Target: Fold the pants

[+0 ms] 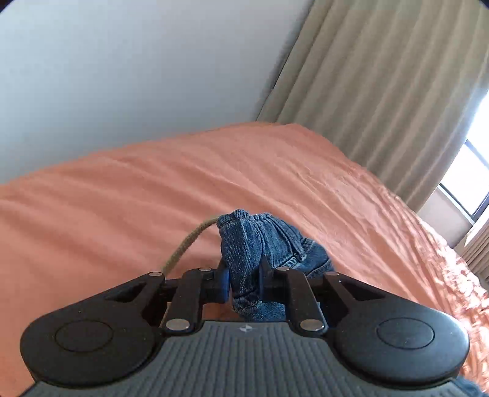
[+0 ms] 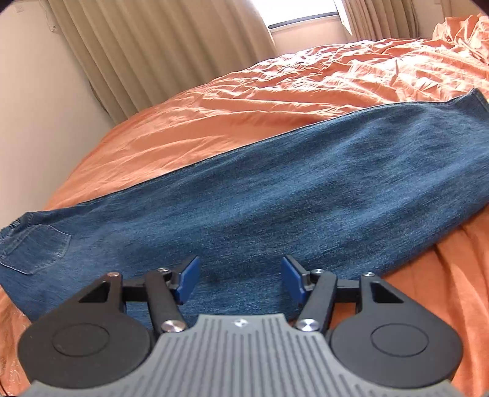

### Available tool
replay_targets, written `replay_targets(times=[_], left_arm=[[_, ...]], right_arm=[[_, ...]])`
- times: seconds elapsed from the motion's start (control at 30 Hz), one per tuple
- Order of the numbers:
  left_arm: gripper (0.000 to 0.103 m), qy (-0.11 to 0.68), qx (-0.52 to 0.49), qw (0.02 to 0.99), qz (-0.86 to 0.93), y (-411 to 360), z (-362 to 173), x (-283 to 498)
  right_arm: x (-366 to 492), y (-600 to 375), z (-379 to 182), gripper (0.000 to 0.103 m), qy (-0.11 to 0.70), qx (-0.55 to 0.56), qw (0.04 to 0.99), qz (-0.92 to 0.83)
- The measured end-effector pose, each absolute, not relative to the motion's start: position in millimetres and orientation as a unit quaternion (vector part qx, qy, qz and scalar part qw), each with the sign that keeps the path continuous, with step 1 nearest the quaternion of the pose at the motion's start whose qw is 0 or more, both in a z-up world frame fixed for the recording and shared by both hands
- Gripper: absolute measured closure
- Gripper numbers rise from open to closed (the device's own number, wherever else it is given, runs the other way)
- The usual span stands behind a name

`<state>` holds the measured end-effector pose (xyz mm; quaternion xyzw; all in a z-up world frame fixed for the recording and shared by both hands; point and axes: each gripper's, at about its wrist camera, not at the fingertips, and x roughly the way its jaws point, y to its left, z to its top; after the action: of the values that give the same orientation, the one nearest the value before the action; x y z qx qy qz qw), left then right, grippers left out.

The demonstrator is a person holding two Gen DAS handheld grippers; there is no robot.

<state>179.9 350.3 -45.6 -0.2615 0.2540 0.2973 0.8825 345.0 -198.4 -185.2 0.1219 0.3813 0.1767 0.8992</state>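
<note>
Blue denim pants (image 2: pixel 290 183) lie stretched across an orange bed, legs folded one on the other, waist and back pocket (image 2: pixel 33 249) at the left, hem at the far right. My right gripper (image 2: pixel 241 279) is open and empty just above the thigh area. In the left wrist view my left gripper (image 1: pixel 244 274) is shut on a bunched piece of the pants' waistband (image 1: pixel 259 241), held above the bed. A beige drawstring (image 1: pixel 186 244) loops out from the waistband to the left.
The orange bedspread (image 1: pixel 122 195) is wrinkled, more so at the far right (image 2: pixel 366 70). A white wall (image 1: pixel 122 61) stands behind the bed. Beige curtains (image 2: pixel 152 45) and a window (image 2: pixel 302 18) are beyond its edge.
</note>
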Motion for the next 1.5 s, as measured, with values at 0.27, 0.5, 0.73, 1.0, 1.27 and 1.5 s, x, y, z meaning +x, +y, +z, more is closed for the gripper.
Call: replay_targets(times=[0.27,0.5,0.73,1.0,1.27,1.5], left_arm=[[0.085,0.352,-0.218,0.841,0.349,368,-131,226],[0.061,0.403,-0.081,0.846,0.341,345,-119,236],[0.055,0.358,-0.057,0.865,0.347,310,-75,218],[0.060,0.359,-0.039,0.913,0.189,200,-29,248],[0.069,0.397,0.001,0.918,0.026,60,-55,316],[0.072,0.429,0.019,0.899,-0.091,-37,-96,363]], right_arm=[[351,-198,-196,0.050,0.393,0.058,0.902,0.167],[354,-213,-187,0.048,0.379,0.113,0.904,0.165],[354,-283,-160,0.046,0.348,0.211,0.909,0.096],[369,-410,-160,0.046,0.352,0.360,0.864,0.030],[390,-540,-200,0.045,0.354,0.458,0.815,-0.013],[426,-585,-244,0.059,0.346,0.525,0.778,0.007]])
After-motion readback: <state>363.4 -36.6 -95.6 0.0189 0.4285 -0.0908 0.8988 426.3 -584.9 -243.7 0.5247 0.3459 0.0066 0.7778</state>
